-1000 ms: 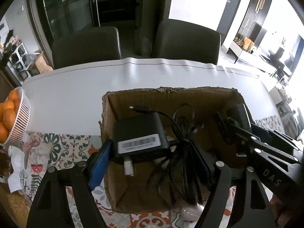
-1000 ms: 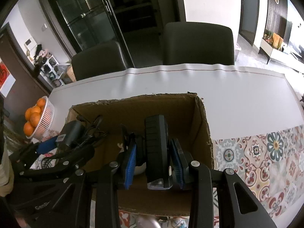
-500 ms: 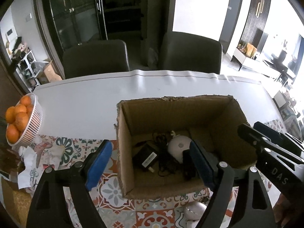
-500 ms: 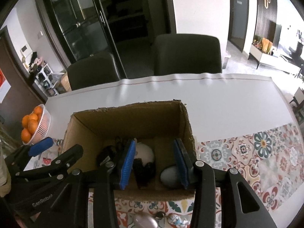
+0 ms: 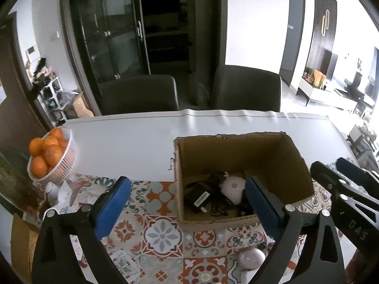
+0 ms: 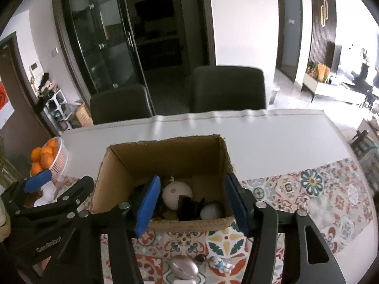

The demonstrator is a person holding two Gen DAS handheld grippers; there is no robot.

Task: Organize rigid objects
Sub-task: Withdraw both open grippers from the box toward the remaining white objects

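An open cardboard box (image 5: pixel 236 146) (image 6: pixel 165 158) stands on the patterned cloth. Inside lie a black power adapter (image 5: pixel 197 197) with its tangled cable, a white round device (image 5: pixel 233 187) (image 6: pixel 176 193), a black device (image 6: pixel 187 207) and a pale egg-shaped thing (image 6: pixel 212 210). My left gripper (image 5: pixel 187 189) hangs above the box's near left corner, its jaws opening with nothing held. Over the box's near edge, my right gripper (image 6: pixel 192 182) also has its jaws opening and holds nothing. A pinkish oval object (image 5: pixel 251 258) (image 6: pixel 184 268) and a small figurine (image 6: pixel 220 264) lie in front of the box.
A white basket of oranges (image 5: pixel 51 156) (image 6: pixel 45 156) stands at the left table edge, with crumpled tissue (image 5: pixel 64 189) beside it. Two dark chairs (image 5: pixel 139 92) (image 5: pixel 246 87) stand behind the white far part of the table (image 5: pixel 132 137).
The left gripper let go of the black adapter and the right let go of the black device; both now lie in the box. Both grippers rose, drew back and spread their jaws.
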